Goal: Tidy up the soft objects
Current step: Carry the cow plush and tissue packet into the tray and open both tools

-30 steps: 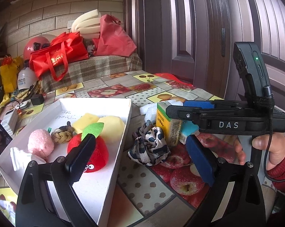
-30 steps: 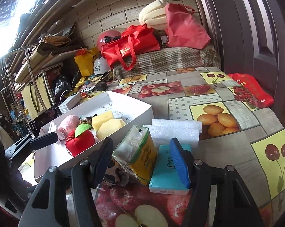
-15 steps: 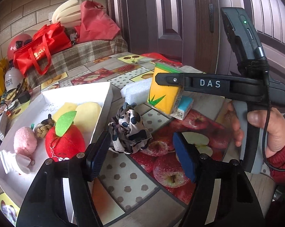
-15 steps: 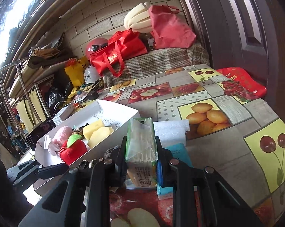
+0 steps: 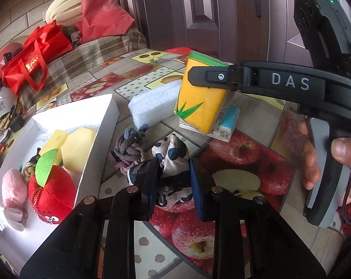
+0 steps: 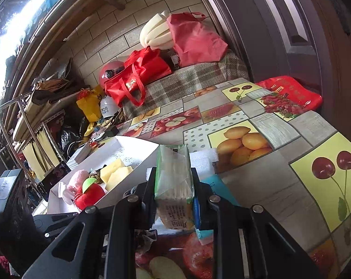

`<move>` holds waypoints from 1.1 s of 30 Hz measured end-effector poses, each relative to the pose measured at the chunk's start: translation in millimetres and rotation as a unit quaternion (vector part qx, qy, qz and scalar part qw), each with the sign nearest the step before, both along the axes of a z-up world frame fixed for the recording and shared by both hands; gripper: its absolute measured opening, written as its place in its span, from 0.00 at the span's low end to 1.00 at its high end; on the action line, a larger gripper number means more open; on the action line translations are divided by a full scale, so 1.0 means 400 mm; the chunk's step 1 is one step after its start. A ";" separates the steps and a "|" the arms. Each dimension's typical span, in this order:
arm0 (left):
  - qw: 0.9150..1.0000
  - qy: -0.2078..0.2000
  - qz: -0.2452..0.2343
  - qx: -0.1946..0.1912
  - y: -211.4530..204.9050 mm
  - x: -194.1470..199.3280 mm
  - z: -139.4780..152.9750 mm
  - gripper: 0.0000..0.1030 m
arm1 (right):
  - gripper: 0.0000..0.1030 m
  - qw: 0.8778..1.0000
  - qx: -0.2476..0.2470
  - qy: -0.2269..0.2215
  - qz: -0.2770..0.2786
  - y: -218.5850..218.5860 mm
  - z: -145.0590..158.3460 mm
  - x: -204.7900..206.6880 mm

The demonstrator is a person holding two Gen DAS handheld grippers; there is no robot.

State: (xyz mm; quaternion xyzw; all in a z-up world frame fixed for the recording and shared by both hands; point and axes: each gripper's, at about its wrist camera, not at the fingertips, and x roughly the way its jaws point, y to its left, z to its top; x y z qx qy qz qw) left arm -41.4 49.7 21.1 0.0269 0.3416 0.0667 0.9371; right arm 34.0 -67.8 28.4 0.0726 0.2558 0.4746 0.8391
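Behind left claw (image 5: pixel 173 181), knotted rope (image 5: pixel 127 148), left-view only.

On the arm of my right gripper (image 5: pixel 289 82), seen from the left wrist, white capitals read "DAS". The red tote bag (image 5: pixel 33 60) at the back carries pale lettering, too distorted for me to read in either view. The white helmet (image 6: pixel 108 109) beside it has dark characters on its front that I cannot make out. There is handwriting on the floor of the white box (image 5: pixel 77 109) and small print plus a barcode on the tissue pack (image 6: pixel 174 211) and the blue pack (image 5: pixel 229 122), all illegible.
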 end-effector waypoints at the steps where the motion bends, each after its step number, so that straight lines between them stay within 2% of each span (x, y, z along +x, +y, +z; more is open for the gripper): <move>1: 1.000 -0.005 -0.003 0.000 -0.006 -0.008 0.003 0.23 | 0.23 1.000 0.001 -0.001 -0.001 -0.001 0.000 -0.002; 6: 0.998 -0.064 -0.011 -0.010 -0.012 -0.061 0.037 0.23 | 0.23 1.000 0.006 -0.012 -0.005 -0.006 0.006 -0.009; 11: 0.989 -0.144 -0.004 -0.026 0.005 -0.130 0.074 0.23 | 0.23 0.998 0.014 -0.062 -0.018 -0.019 0.028 -0.049; 13: 0.986 -0.162 -0.003 -0.030 0.009 -0.146 0.082 0.23 | 0.23 0.996 0.014 -0.080 -0.019 -0.021 0.034 -0.068; 18: 0.982 -0.182 0.009 -0.047 0.036 -0.160 0.093 0.23 | 0.23 0.994 0.015 -0.104 -0.022 -0.029 0.041 -0.106; 26: 0.980 -0.197 0.021 -0.032 0.068 -0.195 0.098 0.24 | 0.23 0.992 0.008 -0.122 -0.018 -0.017 0.044 -0.143; 33: 0.977 -0.204 0.053 -0.012 0.131 -0.241 0.096 0.24 | 0.23 0.991 0.002 -0.131 -0.006 0.004 0.046 -0.172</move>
